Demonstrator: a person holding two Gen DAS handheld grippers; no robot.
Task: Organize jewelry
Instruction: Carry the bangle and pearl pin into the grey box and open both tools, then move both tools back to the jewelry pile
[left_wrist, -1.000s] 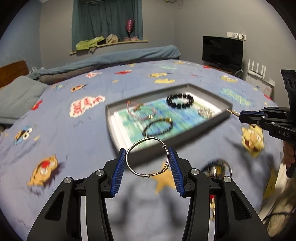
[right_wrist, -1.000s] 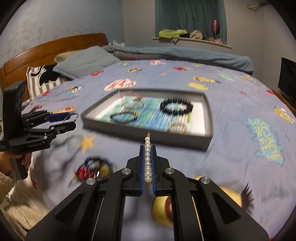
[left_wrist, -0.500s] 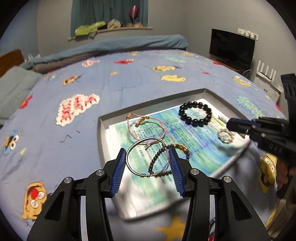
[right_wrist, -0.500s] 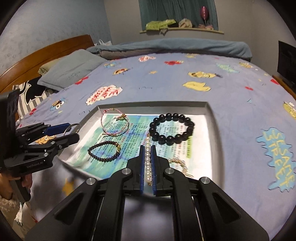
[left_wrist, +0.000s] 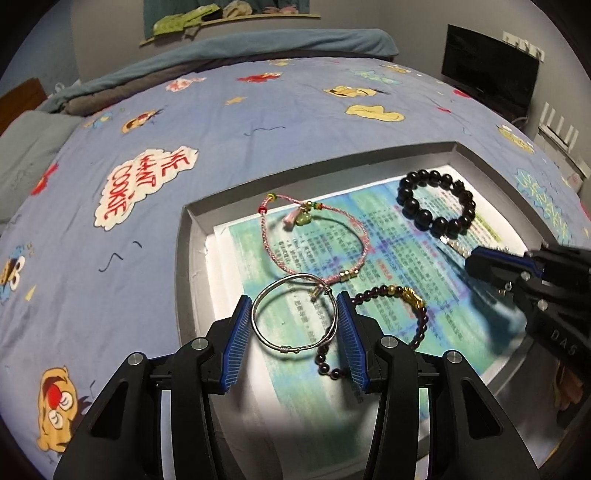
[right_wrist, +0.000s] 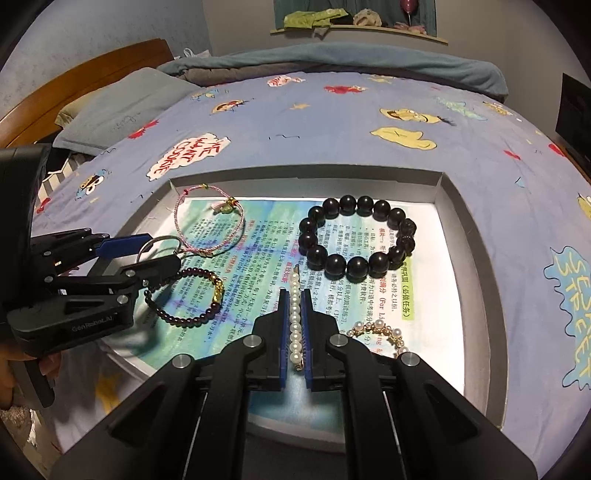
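The silver wire bangle (left_wrist: 295, 319) sits clamped across its width between the blue pads of the left gripper (left_wrist: 294, 334), held above the near-left part of the grey tray (left_wrist: 184, 258), over the printed paper sheet (left_wrist: 325, 384) that lines it. The pearl hair clip (right_wrist: 294, 325) is pinched lengthwise in the clenched right gripper (right_wrist: 294, 334), pointing toward the middle of the tray. Both pieces hang clear of the sheet as far as the views show. 4 items already lie inside: the pink cord bracelet (left_wrist: 314, 236) toward the far-left corner, the black bead bracelet (right_wrist: 356, 236) toward the far-right corner, the dark purple bead bracelet with a gold charm (right_wrist: 188, 295) by the near-left edge, and a small gold-and-pearl piece (right_wrist: 380, 332) near the right gripper, toward the near-right edge. By that count the sorting looks mostly done; what remains is to set down these 2 carried pieces in free spots, the open stretch along the near edge looking likeliest. The tray rests on a blue cartoon-print bedspread (left_wrist: 110, 166).
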